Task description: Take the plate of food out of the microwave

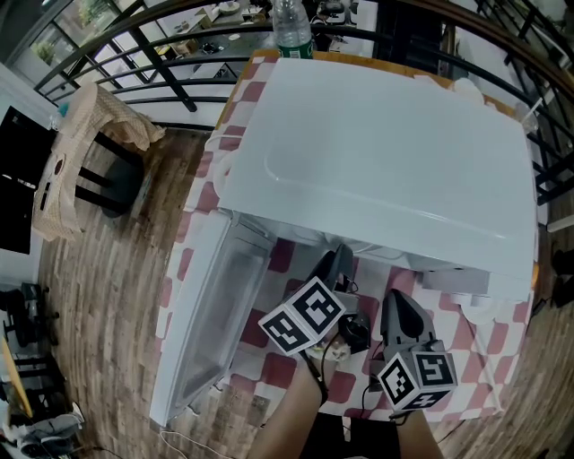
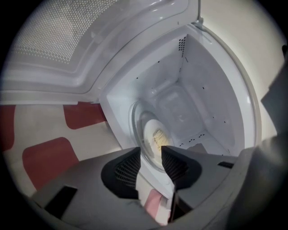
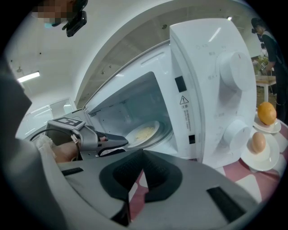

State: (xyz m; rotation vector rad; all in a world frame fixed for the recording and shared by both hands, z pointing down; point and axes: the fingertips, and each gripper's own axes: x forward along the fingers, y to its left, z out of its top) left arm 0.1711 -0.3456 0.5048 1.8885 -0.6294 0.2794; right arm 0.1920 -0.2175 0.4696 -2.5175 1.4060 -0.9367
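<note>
The reach is in hand, and the lift has not begun. The microwave [image 1: 377, 152] stands with its door [image 1: 211, 314] swung wide. The plate of food [image 2: 155, 139] sits inside on the glass turntable [image 2: 134, 117], towards the front of the cavity.

The left gripper [image 2: 150, 158] points straight at the plate with its jaws a little apart and nothing between them. From the side it looks just short of the rim, though I can't be sure it isn't touching. The right gripper [image 3: 143, 153] hangs back outside the opening, its jaws pressed together on nothing.

Next, I'd say, the left jaws need to slide over the near rim and close. Then the plate must be drawn out level so the food doesn't slip.

By my count:
- one microwave with two knobs [image 3: 234, 67]
- one plate inside
- two grippers
- two small dishes beside the oven, one with an orange [image 3: 267, 113] and one with an egg [image 3: 258, 143]
- one bottle [image 1: 291, 27] behind
</note>
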